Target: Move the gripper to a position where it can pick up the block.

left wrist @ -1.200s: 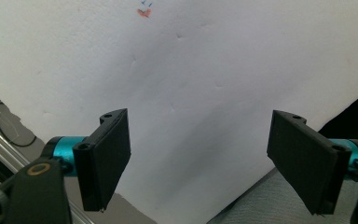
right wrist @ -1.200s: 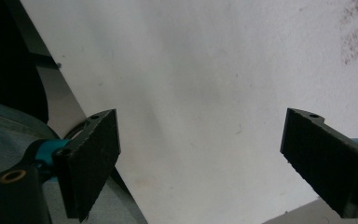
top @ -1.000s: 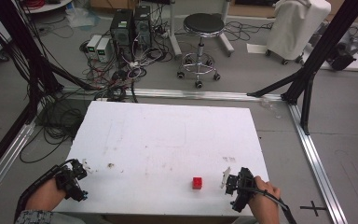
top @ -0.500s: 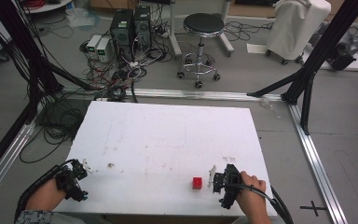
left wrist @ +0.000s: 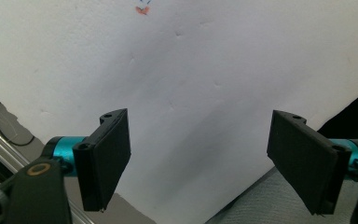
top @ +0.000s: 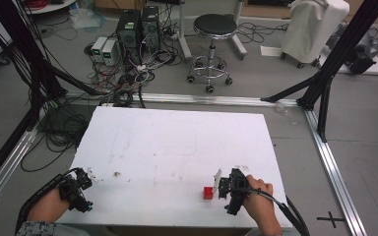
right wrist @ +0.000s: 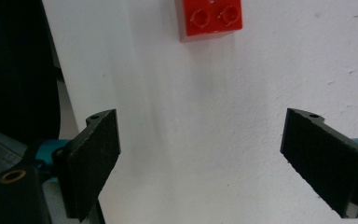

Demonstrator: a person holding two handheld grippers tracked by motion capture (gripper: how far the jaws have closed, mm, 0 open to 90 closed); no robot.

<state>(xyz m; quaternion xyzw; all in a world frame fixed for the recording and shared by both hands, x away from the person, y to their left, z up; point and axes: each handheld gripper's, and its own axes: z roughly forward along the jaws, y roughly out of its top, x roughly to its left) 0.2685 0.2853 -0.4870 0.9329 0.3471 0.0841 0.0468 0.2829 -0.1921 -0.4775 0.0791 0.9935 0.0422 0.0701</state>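
A small red studded brick (top: 208,192) lies on the white table (top: 177,147) near its front edge, right of centre. My right gripper (top: 225,189) sits just to the brick's right, pointing at it, jaws wide open and empty. In the right gripper view the red brick (right wrist: 209,18) lies ahead of the open gripper (right wrist: 207,161), beyond the jaw tips. My left gripper (top: 84,183) rests at the table's front left corner, open and empty; in its own view the left gripper (left wrist: 209,158) has bare white table between its jaws.
A small dark speck (top: 117,174) marks the table near the left gripper. A faint orange mark (left wrist: 142,9) shows far ahead in the left gripper view. Beyond the table stand a stool (top: 211,24), computer boxes (top: 133,24) and tangled cables (top: 128,78).
My right gripper has moved left along the table's front edge and now sits close beside the red brick. The left gripper has stayed in place.
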